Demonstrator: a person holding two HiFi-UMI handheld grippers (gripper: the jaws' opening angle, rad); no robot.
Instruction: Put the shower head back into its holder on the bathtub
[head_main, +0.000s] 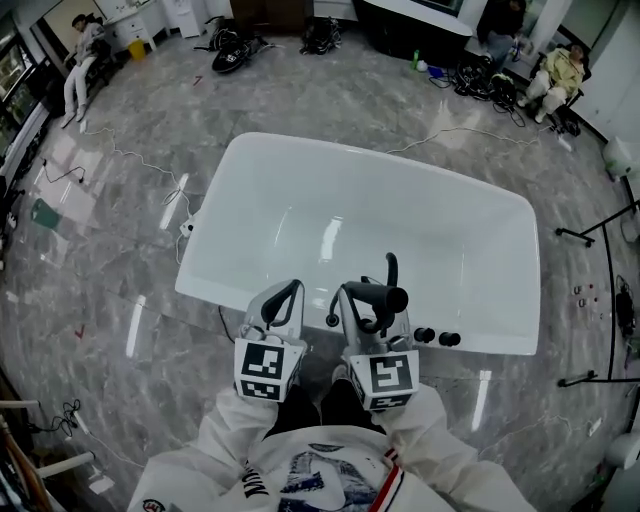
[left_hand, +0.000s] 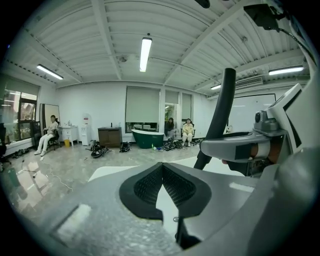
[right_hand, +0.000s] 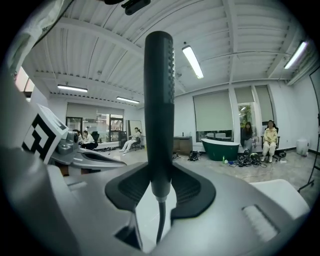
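Observation:
A white bathtub (head_main: 262, 153) fills the middle of the head view, and both grippers hover over its near rim. My right gripper (head_main: 366, 297) is shut on a black stick-shaped shower head (right_hand: 159, 100), which stands upright between the pads, its hose hanging below. The head view shows the shower head (head_main: 386, 298) foreshortened from above. Just beyond it a black curved fitting (head_main: 391, 268) rises from the rim, and two black knobs (head_main: 436, 337) sit to the right. My left gripper (left_hand: 162, 169) is shut, its pads meeting at the tips with nothing between them. It is close beside the right one.
Grey marble floor surrounds the tub, with white cables (head_main: 150, 170) trailing at the left and black stand legs (head_main: 590, 235) at the right. People sit at the far corners (head_main: 80, 60). A dark green tub (left_hand: 147, 137) stands far across the room.

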